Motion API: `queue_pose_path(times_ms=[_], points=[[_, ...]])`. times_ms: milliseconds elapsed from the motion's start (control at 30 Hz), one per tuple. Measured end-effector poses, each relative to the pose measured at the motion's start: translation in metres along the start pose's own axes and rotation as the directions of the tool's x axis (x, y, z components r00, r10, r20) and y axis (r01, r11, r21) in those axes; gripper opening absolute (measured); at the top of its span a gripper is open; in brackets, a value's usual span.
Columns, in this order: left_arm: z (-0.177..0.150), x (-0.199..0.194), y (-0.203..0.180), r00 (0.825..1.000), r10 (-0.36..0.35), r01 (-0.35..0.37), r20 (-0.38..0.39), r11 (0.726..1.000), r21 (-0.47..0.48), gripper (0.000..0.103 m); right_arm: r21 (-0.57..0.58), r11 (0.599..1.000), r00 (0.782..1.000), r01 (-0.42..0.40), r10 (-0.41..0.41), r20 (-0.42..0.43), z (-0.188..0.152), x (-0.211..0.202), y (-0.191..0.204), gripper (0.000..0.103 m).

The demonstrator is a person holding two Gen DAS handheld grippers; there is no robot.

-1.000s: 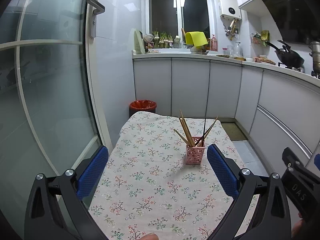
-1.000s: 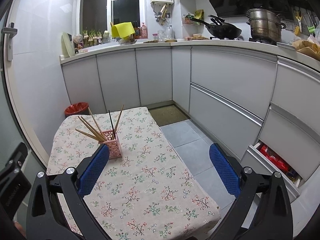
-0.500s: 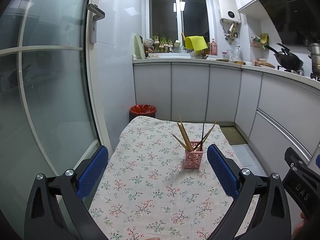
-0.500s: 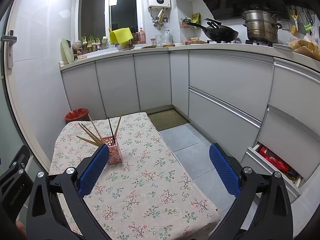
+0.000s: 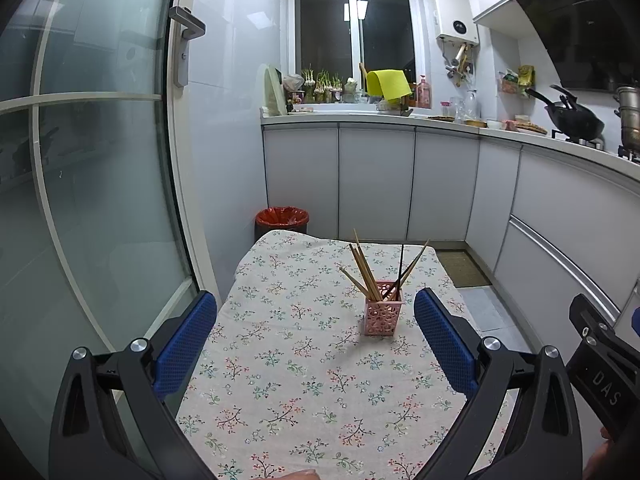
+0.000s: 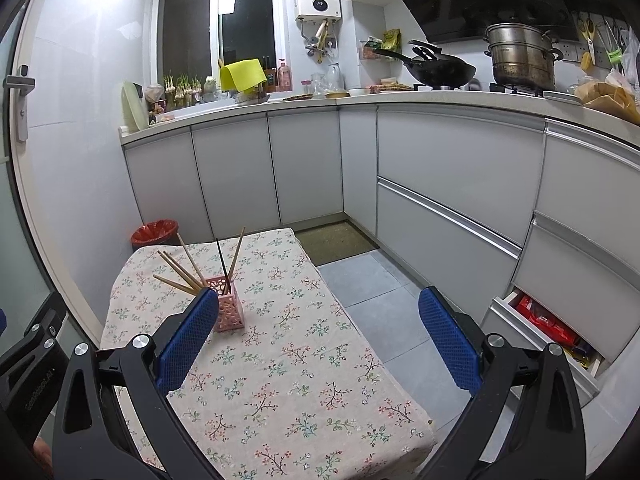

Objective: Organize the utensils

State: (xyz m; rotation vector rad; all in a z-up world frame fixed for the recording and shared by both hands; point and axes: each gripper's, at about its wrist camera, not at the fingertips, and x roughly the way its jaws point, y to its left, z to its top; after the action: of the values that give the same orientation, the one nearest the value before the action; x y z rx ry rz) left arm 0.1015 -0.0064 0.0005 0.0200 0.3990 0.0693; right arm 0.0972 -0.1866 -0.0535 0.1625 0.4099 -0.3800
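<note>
the left gripper (image 5: 316, 340) hangs above the near end of the floral tabletop (image 5: 280, 360), its blue fingers (image 5: 186, 344) spread wide and holding nothing. the right gripper (image 6: 316, 340) is spread wide too, also empty. the chopsticks (image 5: 364, 266) stand fanned in a pink lattice holder (image 5: 382, 307) on the far right part of the tabletop. "das" is printed on the right gripper's black body at the left view's right edge.
</note>
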Motion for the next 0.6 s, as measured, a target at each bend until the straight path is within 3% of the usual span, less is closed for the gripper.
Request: queue_pose_path(times_ms=[600], points=[[0.0025,0.0002,0.0044,1.000,0.003,-0.003,0.000,1.000,-0.013,0.096,0.005,1.000,1.000,-0.007,0.007,-0.010,0.0001,0.0004,-0.0013,0.096]])
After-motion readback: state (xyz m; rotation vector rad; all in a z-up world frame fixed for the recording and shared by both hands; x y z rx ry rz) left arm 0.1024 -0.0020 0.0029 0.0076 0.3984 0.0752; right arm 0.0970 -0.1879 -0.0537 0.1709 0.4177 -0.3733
